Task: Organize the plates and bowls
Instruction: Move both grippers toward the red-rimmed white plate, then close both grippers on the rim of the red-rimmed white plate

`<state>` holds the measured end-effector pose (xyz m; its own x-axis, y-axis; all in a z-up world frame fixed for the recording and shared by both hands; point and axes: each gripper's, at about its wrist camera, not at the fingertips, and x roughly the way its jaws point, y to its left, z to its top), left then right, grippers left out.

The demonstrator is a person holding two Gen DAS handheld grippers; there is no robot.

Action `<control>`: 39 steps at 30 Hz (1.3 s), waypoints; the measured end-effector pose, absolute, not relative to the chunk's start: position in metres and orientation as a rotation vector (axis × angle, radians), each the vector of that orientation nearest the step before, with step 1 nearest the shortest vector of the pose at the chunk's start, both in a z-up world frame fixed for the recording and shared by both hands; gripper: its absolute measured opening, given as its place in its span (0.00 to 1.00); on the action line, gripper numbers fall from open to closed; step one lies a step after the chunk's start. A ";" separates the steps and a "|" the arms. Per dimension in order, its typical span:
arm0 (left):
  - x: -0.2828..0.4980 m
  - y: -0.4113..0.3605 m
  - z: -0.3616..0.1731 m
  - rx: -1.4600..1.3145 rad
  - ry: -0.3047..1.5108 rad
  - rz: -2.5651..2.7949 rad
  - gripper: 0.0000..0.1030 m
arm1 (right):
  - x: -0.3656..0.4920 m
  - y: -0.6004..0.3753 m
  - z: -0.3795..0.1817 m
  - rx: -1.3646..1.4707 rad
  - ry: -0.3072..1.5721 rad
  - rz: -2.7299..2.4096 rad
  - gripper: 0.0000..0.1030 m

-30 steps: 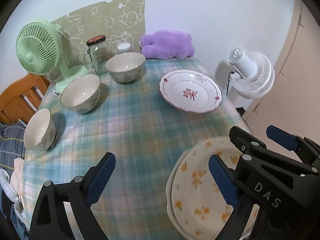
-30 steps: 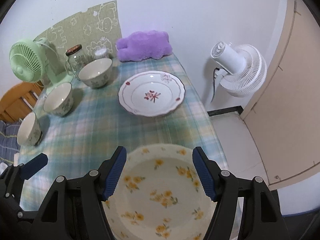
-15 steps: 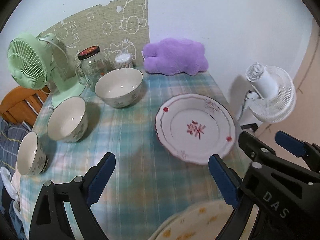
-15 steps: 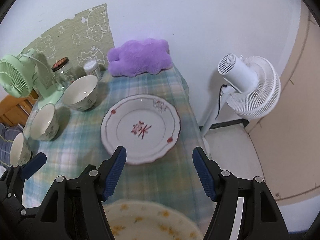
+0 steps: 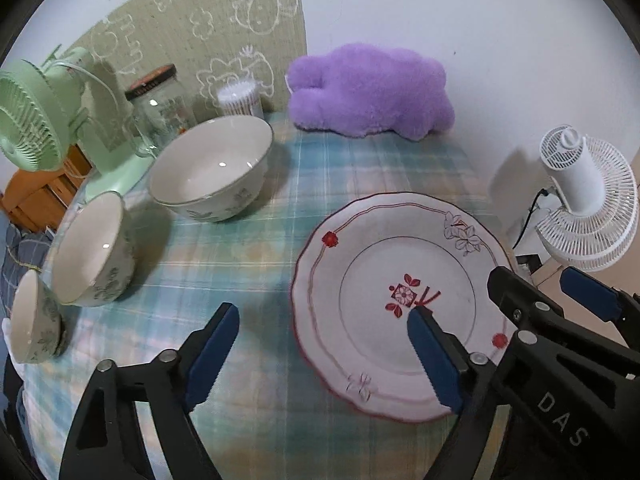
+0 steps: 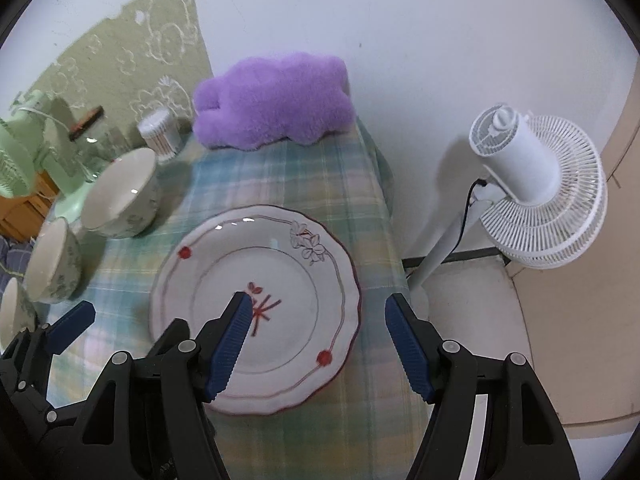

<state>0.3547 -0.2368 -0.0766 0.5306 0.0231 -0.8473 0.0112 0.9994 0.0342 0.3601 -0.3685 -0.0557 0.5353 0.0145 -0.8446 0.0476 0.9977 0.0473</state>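
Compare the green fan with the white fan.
The green fan stands on the checked tablecloth beside the glass jar; the white fan stands on a pole off the table. The green fan is mint-coloured, the white fan plain white. Both have round grille cages.
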 end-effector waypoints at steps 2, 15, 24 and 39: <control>0.362 -0.239 -0.083 0.043 1.020 0.011 0.82 | 0.368 -0.371 -0.063 0.077 1.012 -0.014 0.70; 0.396 -0.242 -0.122 0.047 1.089 0.018 0.68 | 0.412 -0.378 -0.110 0.092 1.084 0.003 0.60; 0.395 -0.239 -0.120 0.054 1.089 0.003 0.59 | 0.417 -0.374 -0.113 0.089 1.086 0.023 0.57; 0.352 -0.202 -0.119 0.031 1.143 0.060 0.43 | 0.377 -0.343 -0.113 0.077 1.147 0.159 0.51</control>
<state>0.3518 -0.2016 -0.1187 0.4138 0.0633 -0.9082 -0.0318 0.9980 0.0550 0.3774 -0.3428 -0.1128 0.4012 0.1652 -0.9010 -0.0860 0.9860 0.1426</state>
